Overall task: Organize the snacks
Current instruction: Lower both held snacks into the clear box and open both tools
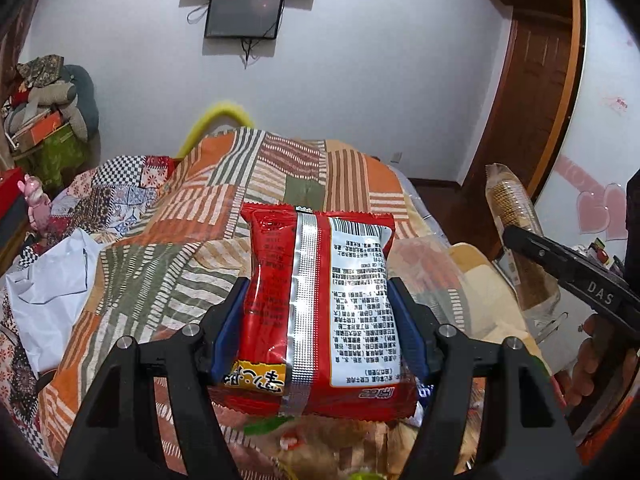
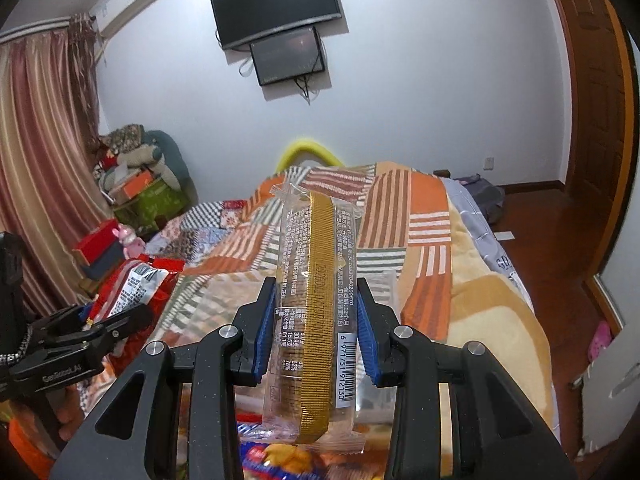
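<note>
Red foil wrapped the noodle packet [image 1: 318,304], which the left gripper [image 1: 320,328] held across its width, blue fingers [image 1: 230,320] pressed against both sides, back seam facing up, above the striped bedspread [image 1: 168,248]. To the right of that packet, the right gripper [image 2: 316,336] had its fingers [image 2: 366,332] drawn narrow on a clear sleeve of biscuits [image 2: 316,300] with a gold band along its length; the sleeve stood out lengthwise, also above the bedspread. Below the noodle packet, at the near edge of the bed, lay a blurred heap of other snack wrappers [image 1: 288,440], which I took to be the pile being sorted. The step in hand looked like carrying both items toward a spot farther along the bedspread. Doing it well would mean keeping each packet level so neither slides out, holding the two grippers apart so the sleeve does not knock the packet, and squeezing the biscuits no harder, since they would crack.
</note>
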Demonstrator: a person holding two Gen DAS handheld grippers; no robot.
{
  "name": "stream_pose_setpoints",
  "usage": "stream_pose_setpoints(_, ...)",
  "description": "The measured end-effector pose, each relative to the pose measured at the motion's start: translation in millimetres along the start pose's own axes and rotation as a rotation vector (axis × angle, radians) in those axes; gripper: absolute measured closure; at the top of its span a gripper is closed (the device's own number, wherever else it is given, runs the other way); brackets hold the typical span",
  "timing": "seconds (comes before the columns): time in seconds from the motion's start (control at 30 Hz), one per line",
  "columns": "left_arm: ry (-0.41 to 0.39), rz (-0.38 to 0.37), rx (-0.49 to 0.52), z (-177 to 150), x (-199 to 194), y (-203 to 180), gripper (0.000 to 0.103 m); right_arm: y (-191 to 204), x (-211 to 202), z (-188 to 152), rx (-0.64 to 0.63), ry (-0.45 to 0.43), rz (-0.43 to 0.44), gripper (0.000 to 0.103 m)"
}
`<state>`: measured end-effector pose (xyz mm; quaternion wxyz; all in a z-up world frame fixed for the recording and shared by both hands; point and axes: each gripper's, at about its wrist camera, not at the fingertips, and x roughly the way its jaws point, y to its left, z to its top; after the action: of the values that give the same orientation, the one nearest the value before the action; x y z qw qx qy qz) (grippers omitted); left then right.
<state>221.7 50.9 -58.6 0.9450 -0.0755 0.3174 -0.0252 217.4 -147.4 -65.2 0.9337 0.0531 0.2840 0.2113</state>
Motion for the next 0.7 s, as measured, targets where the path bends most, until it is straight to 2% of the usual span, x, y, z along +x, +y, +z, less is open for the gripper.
stream_pose_setpoints(0.2, 0.059, -0.001, 0.013, 1, 34, -5, 0.036, -7, 32, -4, -0.009, 0.086, -0.017, 0.07)
stream_pose_setpoints(0.37, 0.096, 0.029, 0.024, -1, 54, -5, 0.036, -8, 54, -8, -0.038, 0.158, -0.023, 0.07)
stream_pose_setpoints(0.7, 0.18, 0.031, 0.007, -11, 81, -1, 0.036, -5, 73, -18, -0.078, 0.273, -0.016, 0.069)
